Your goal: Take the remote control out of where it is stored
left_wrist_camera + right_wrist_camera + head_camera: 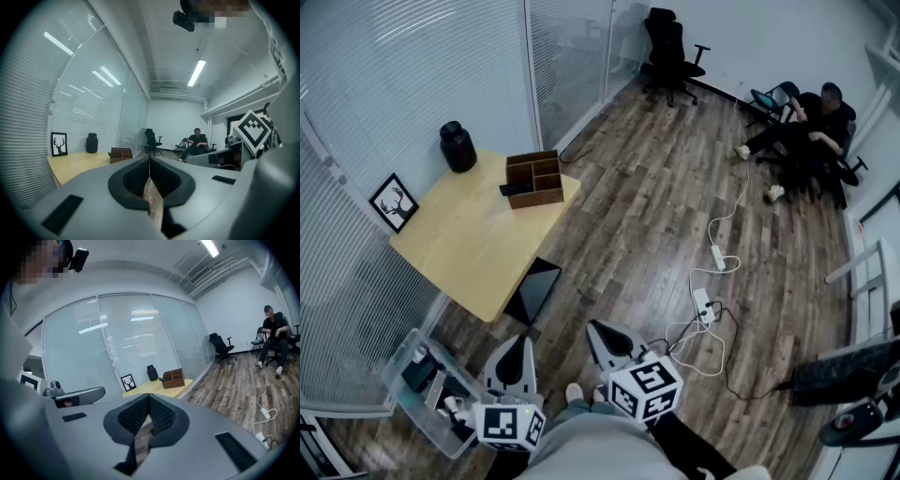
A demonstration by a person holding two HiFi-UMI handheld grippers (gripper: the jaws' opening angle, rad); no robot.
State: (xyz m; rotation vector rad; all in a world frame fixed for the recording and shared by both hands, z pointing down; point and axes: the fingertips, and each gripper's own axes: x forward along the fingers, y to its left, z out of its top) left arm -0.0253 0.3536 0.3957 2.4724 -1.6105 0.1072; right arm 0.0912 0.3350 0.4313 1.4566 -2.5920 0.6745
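Observation:
A brown wooden organiser box [536,178] stands at the far corner of the light wooden table [464,248]. A dark remote control [514,188] pokes out of the box's left side. Both grippers hang low in front of me, well short of the table. The left gripper [519,341] is shut with nothing between its pads. The right gripper [598,328] is shut and empty too. From the left gripper [149,161] the box [121,153] shows far off on the table. The right gripper [148,398] also sees the box [173,378] in the distance.
A black jar [457,147] and a framed deer picture [394,202] share the table. A black panel [532,291] leans under it, and a clear plastic bin [422,389] sits at bottom left. Power strips and cables [705,305] lie on the floor. A person [811,127] sits far right.

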